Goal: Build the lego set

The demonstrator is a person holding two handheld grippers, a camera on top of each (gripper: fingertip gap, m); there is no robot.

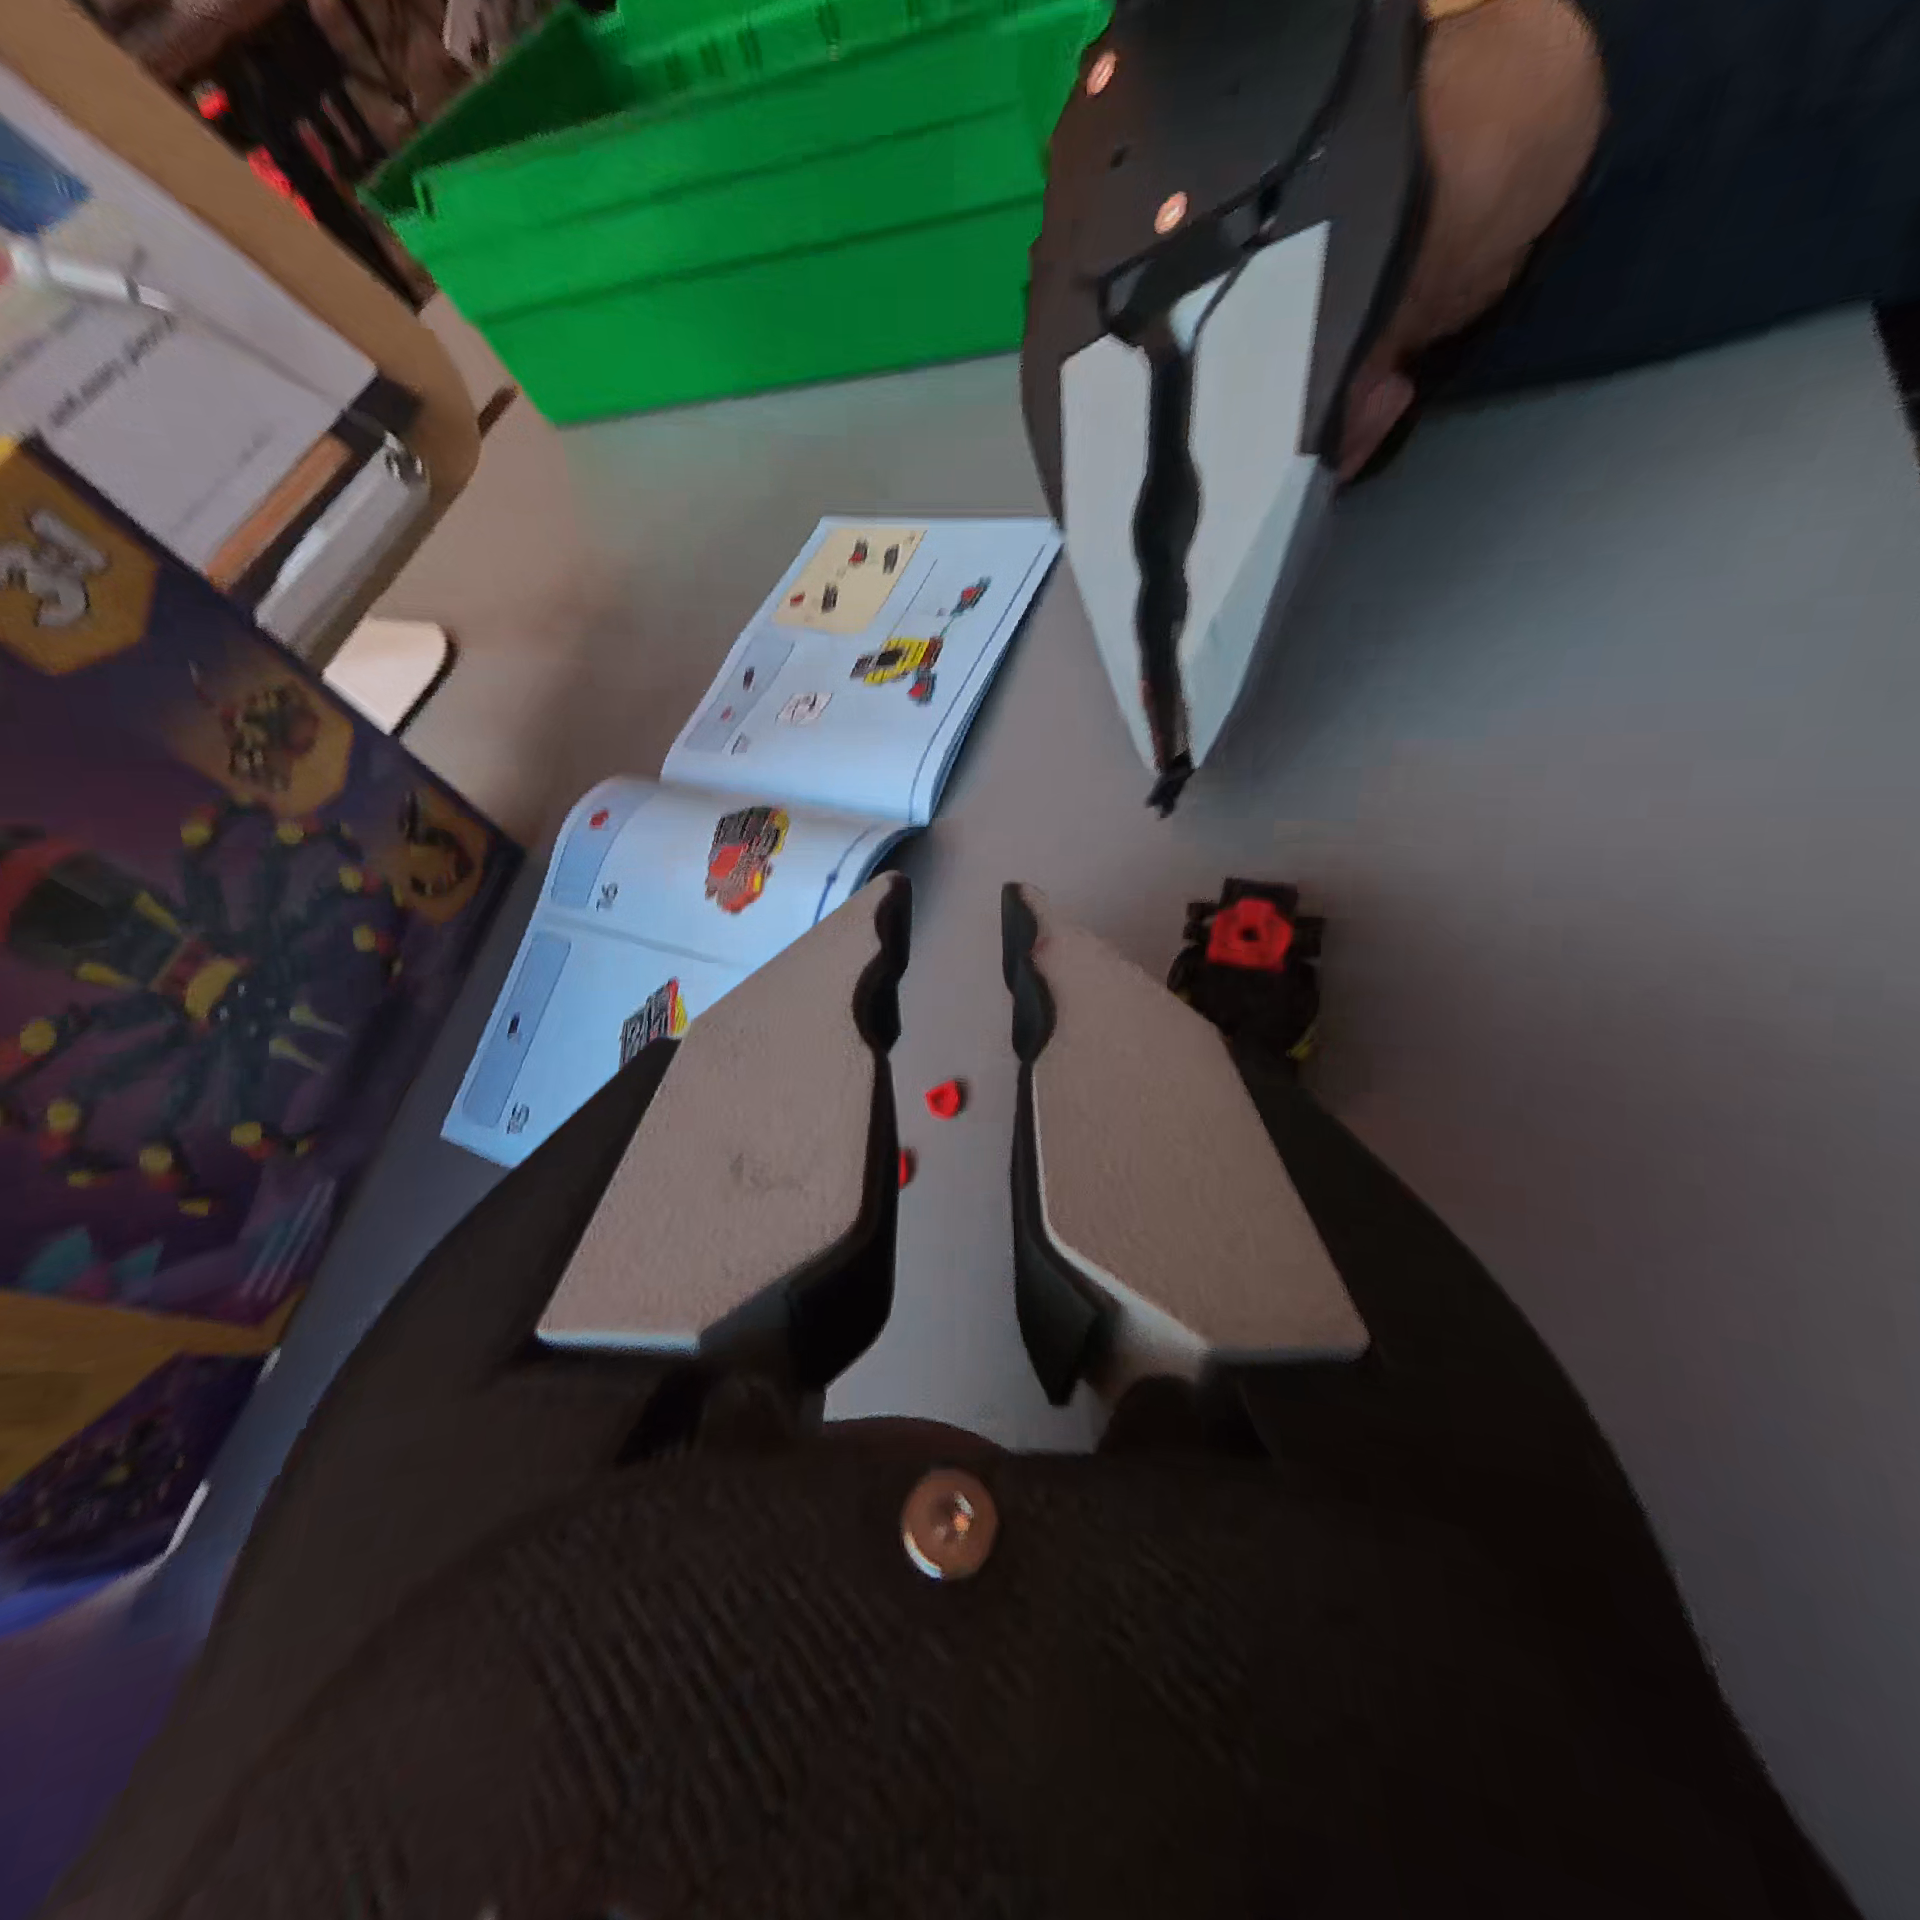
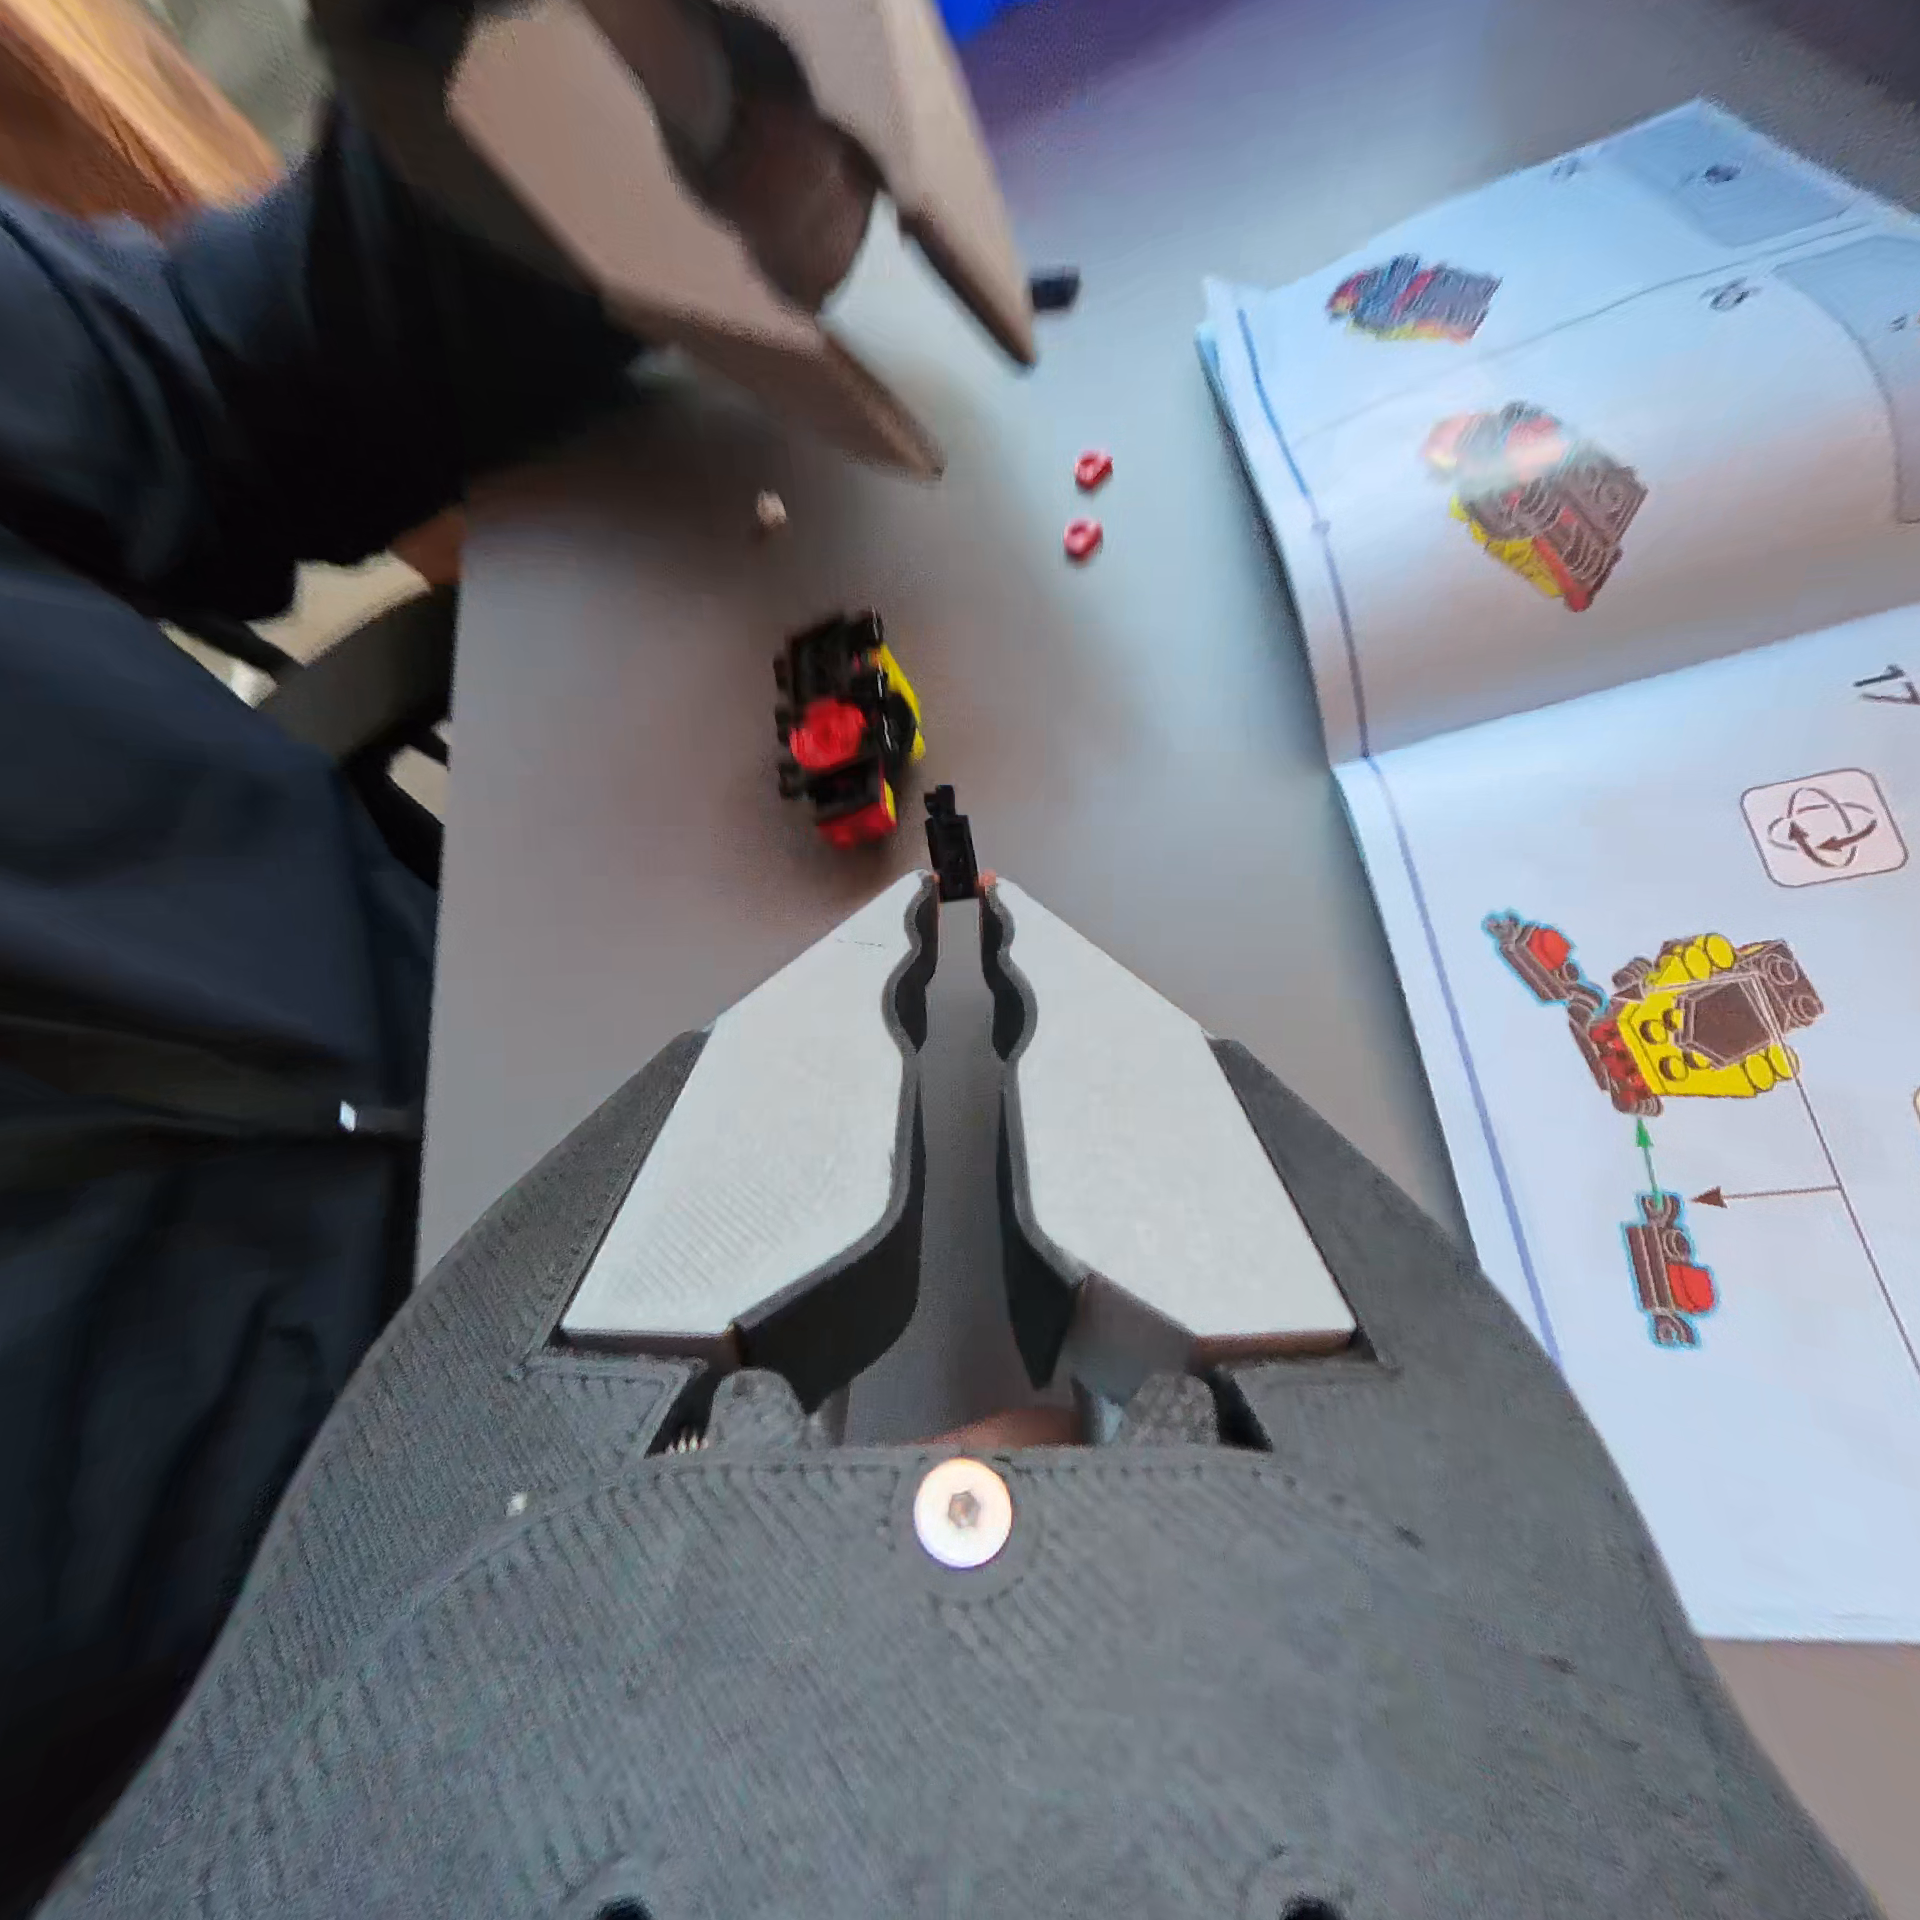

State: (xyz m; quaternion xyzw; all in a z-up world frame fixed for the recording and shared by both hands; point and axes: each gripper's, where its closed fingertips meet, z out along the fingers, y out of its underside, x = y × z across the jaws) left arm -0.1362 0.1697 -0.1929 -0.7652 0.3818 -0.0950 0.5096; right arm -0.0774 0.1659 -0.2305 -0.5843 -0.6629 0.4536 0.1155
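Pinching a small black piece (image 2: 951,842) at its tips, your right gripper (image 2: 958,883) hovers mid-frame beside the red, black and yellow assembly (image 2: 847,727); your left gripper (image 1: 954,914) hangs parted and empty over two red pieces (image 1: 943,1099). Everything's light, rigid, slippery: grip flat sides

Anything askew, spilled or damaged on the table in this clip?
Nothing stands out. The instruction booklet lies open, two small red pieces sit loose beside the black, red and yellow assembly, and the right gripper pinches a black piece.
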